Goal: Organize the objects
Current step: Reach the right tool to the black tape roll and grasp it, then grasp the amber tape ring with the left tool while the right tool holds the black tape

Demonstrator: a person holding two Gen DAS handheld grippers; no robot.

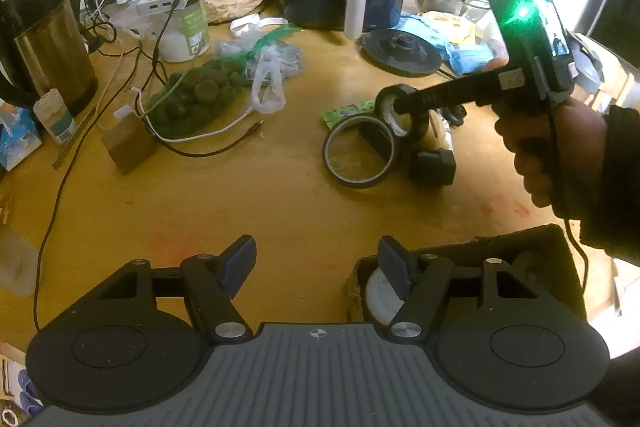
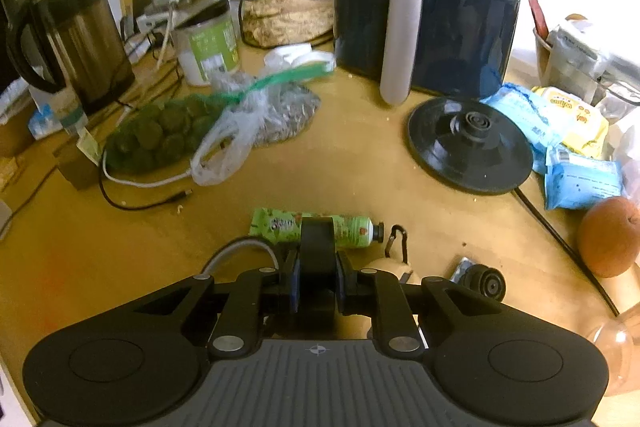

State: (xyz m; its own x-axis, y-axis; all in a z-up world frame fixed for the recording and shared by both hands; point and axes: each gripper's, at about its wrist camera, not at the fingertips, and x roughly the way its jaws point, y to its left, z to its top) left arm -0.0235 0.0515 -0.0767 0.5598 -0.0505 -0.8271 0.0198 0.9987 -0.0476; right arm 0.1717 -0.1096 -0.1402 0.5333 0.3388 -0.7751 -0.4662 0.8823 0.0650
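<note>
While the right gripper [image 2: 317,281] clamps its jaws on a black tape roll [image 2: 317,259] above the yellow wooden table [image 2: 340,167] | green squeeze tube [image 2: 320,227] at twelve o'clock | left gripper [image 1: 318,263] jaws wide apart, holding nothing.

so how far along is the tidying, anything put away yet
Early on. A white roll already sits in the cardboard box near the open left claw. In hand: the right claw is shut on a black tape roll, held above the table. Left on the table: the larger tape ring, green tube, black block.
</note>
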